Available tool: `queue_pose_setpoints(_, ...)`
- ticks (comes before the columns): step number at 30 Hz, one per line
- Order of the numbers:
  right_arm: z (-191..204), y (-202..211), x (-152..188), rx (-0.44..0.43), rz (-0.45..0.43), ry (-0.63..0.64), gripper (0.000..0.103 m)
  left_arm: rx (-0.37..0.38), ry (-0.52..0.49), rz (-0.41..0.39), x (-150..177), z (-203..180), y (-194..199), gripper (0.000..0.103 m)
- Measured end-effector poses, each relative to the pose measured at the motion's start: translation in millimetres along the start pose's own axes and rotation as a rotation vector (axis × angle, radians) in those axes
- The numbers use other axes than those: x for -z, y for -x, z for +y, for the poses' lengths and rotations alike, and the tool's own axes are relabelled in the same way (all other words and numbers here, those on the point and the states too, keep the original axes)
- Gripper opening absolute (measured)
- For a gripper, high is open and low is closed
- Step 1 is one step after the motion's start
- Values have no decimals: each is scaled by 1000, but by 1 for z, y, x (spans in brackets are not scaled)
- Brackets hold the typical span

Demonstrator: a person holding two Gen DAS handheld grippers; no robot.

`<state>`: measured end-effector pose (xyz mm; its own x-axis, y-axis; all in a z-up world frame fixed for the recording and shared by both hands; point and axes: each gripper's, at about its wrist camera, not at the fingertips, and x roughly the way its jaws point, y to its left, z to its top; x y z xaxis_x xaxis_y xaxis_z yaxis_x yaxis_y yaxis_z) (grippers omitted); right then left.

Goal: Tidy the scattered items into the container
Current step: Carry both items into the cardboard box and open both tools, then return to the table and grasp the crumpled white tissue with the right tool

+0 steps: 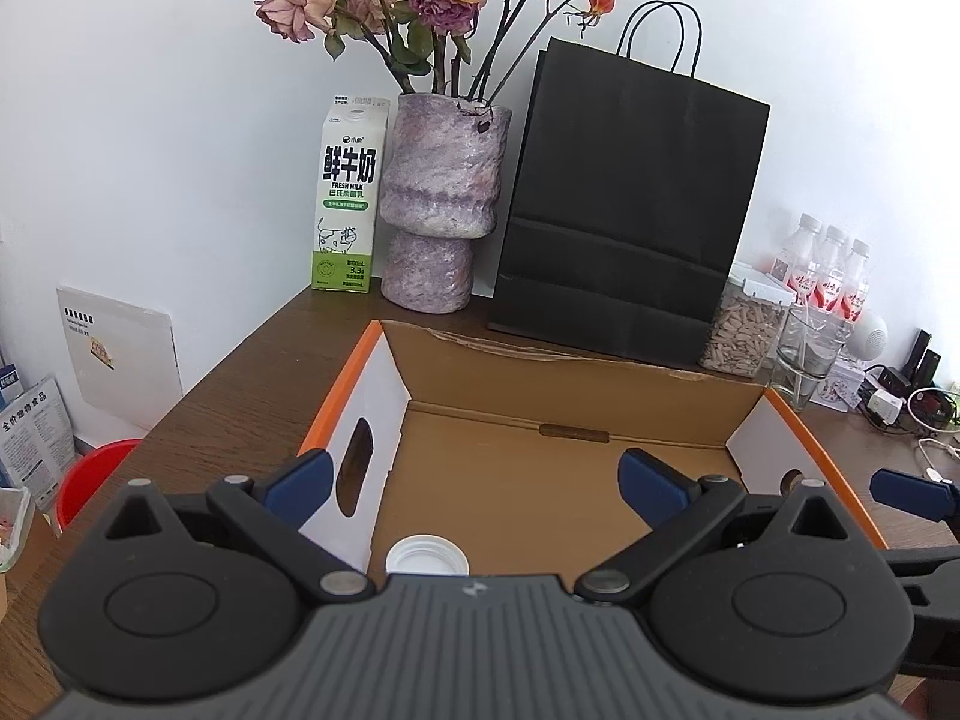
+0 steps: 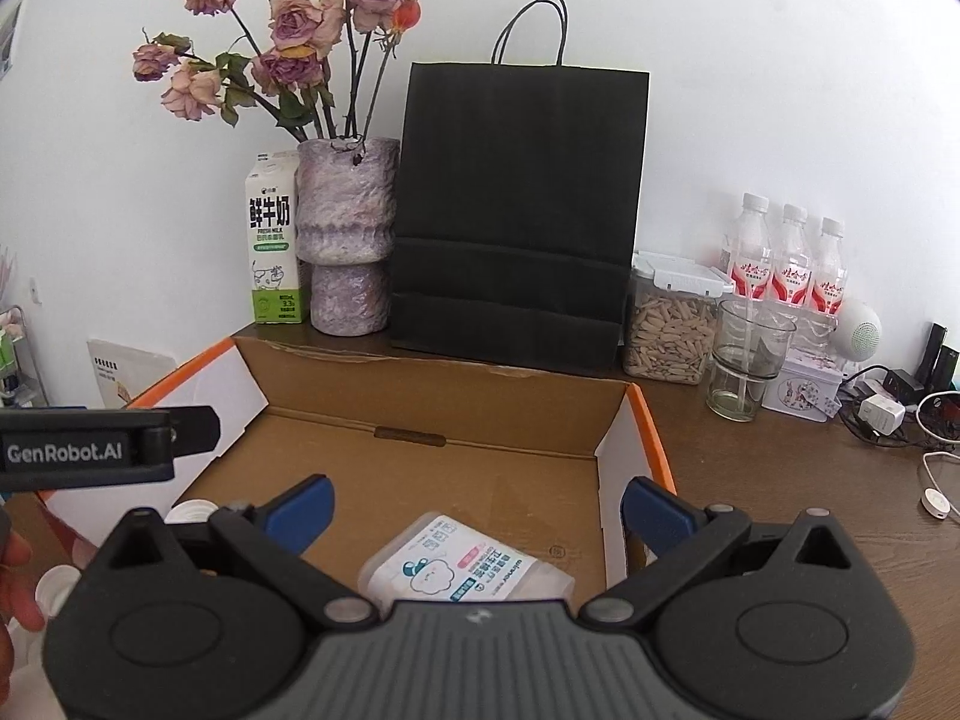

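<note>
Left claw point(image 1: 474, 483) is spread as wide as it goes, nothing between the blue fingers point(image 1: 300, 480), hanging over the near-left part of the cardboard box point(image 1: 576, 387). Right under it sits a white round lid-looking thing point(image 1: 427, 555) on the box floor, partly hidden by the claw body, so it reads like a drop-off spot: get over the opening, let go, item lands inside.

Right claw point(image 2: 477, 507) is also released, jaws apart and empty, parked over the near-right part of the same box. Below it lies a white packet with a cartoon cloud on it point(image 2: 465, 567), flat on the cardboard. Could be wipes, the print's too small to be sure.

So two things in the box that can be counted, one per claw. The right view also shows white rounded bits at the far left near a hand point(image 2: 15, 582), can't tell what they are or if they're in the box.

Further out, stuff along the wall looks like it just lives there: one milk carton point(image 1: 347, 195), one vase of dried roses point(image 1: 441, 204), one black paper bag point(image 1: 630, 210), one seed jar point(image 2: 669, 333), one empty glass point(image 2: 750, 357), three water bottles point(image 2: 789, 264). All stand upright on the wooden surface point(image 1: 252, 372), behind the box.
</note>
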<state>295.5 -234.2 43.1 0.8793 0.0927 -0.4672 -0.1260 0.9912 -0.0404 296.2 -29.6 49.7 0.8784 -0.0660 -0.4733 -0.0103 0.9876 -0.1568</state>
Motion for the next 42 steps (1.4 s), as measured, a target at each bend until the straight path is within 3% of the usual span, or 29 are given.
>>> queue_pose_setpoints(15,4,22,-6,-1,-46,27,103,6,-12,-77,-9,-4,26,103)
queue_pose_setpoints(29,-1,92,-9,-33,-157,50,103,63,-20,-139,-12,0,84,103)
queue_pose_setpoints(42,-5,146,30,-45,-153,85,103,82,-39,-161,11,16,146,103)
